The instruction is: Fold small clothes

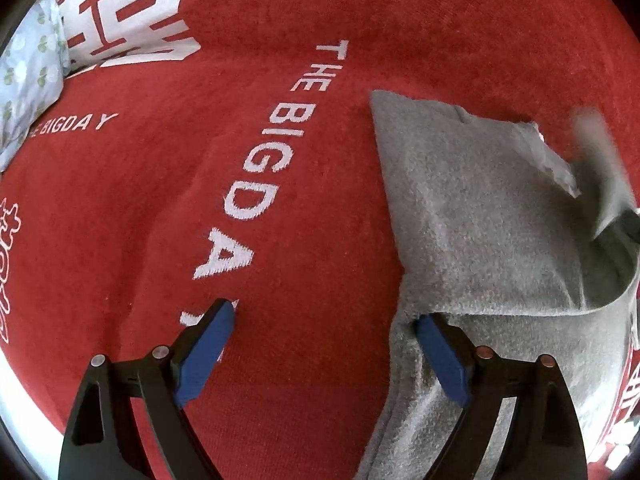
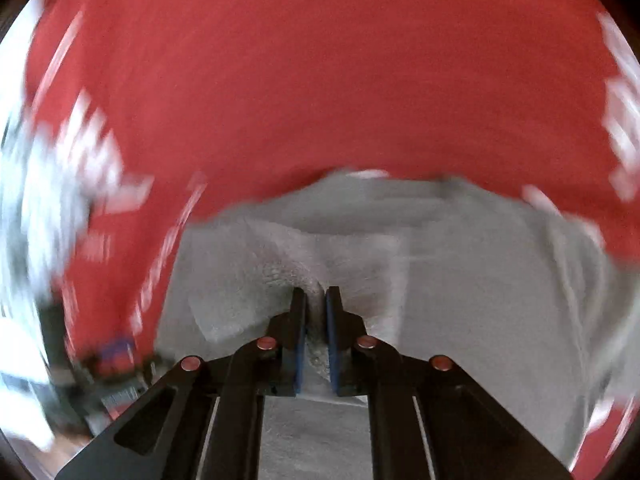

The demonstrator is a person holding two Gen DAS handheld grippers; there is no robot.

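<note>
A small grey fleece garment [image 1: 480, 216] lies on a red blanket [image 1: 300, 20] printed with white letters. In the left wrist view my left gripper [image 1: 324, 320] stands open, pointing steeply down. Its left pad hangs over bare blanket, and its right pad [image 1: 440, 356] rests at the garment's near left edge. At the right of that view one part of the garment is lifted and blurred. In the right wrist view my right gripper [image 2: 316, 300] is shut on a pinched fold of the grey garment [image 2: 480, 300]. That view is smeared by motion.
A pale blue floral cloth [image 1: 28, 80] lies at the far left edge of the blanket. Large white characters [image 1: 120, 8] are printed on the blanket beside it. A white border [image 1: 24, 396] runs along the blanket's lower left.
</note>
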